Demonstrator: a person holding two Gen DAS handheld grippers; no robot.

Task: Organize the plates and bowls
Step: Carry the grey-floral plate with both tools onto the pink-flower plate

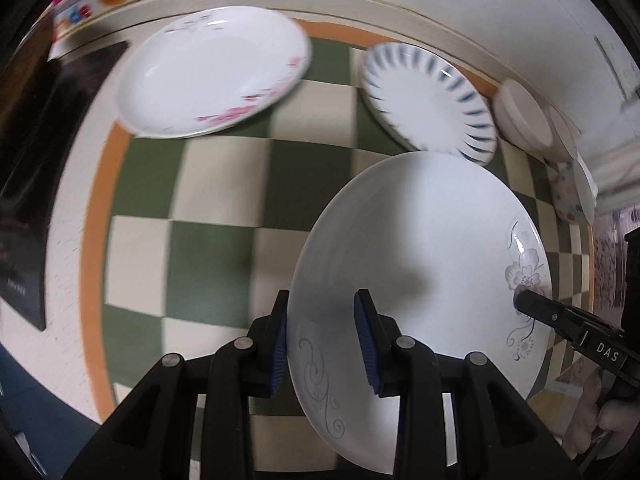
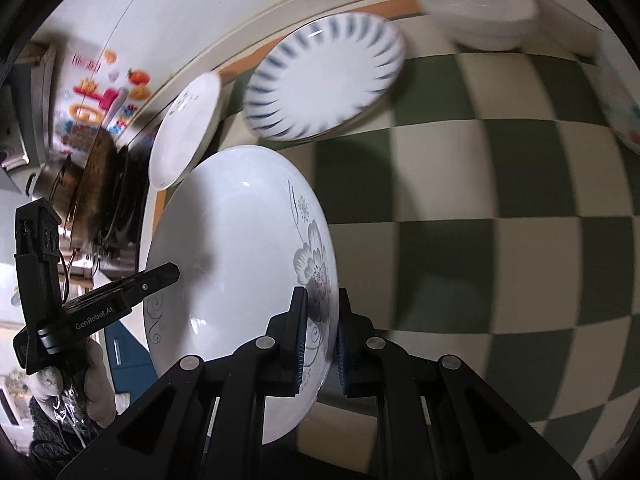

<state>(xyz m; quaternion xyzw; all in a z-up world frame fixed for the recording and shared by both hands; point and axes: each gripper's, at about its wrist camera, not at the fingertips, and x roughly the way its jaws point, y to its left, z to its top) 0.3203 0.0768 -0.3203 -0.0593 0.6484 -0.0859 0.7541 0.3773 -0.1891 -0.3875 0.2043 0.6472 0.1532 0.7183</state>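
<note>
Left wrist view: left gripper [image 1: 322, 344] at bottom centre, jaws drawn in on the near rim of the grey-flower plate [image 1: 420, 280], one blue pad [image 1: 280, 344] outside the rim, the other inside on the plate face. Plate held tilted, lower right of frame, off the checkered cloth [image 1: 224, 208]. Right gripper [image 1: 520, 300] entering from right edge, tip clamped on the far rim at the grey flower print. Pale glove [image 1: 600, 432] visible behind it, lower right corner.

Upper left: pink-flower plate [image 1: 212, 72], blurred. Upper right: blue-striped plate [image 1: 428, 100], just beyond the held plate's top edge. White bowl [image 1: 524, 120] against the right edge of the cloth, dotted bowl [image 1: 568, 196] beside it below.

Right wrist view: right gripper [image 2: 322, 336] bottom centre, jaws nearly together, pinching the flower-printed rim of the grey-flower plate [image 2: 232, 264] between the pads. Left gripper [image 2: 160, 276] at left, gripping the opposite rim; gloved hand [image 2: 80, 384] below it. Blue-striped plate [image 2: 324, 76] at upper centre on the checkered cloth [image 2: 480, 240]; pink-flower plate [image 2: 184, 132] to its left, seen edge-on. White bowl [image 2: 480, 8] at top right; dotted bowl [image 2: 620, 104] cut by right edge. Blurred metal pot [image 2: 76, 184] at far left.
</note>
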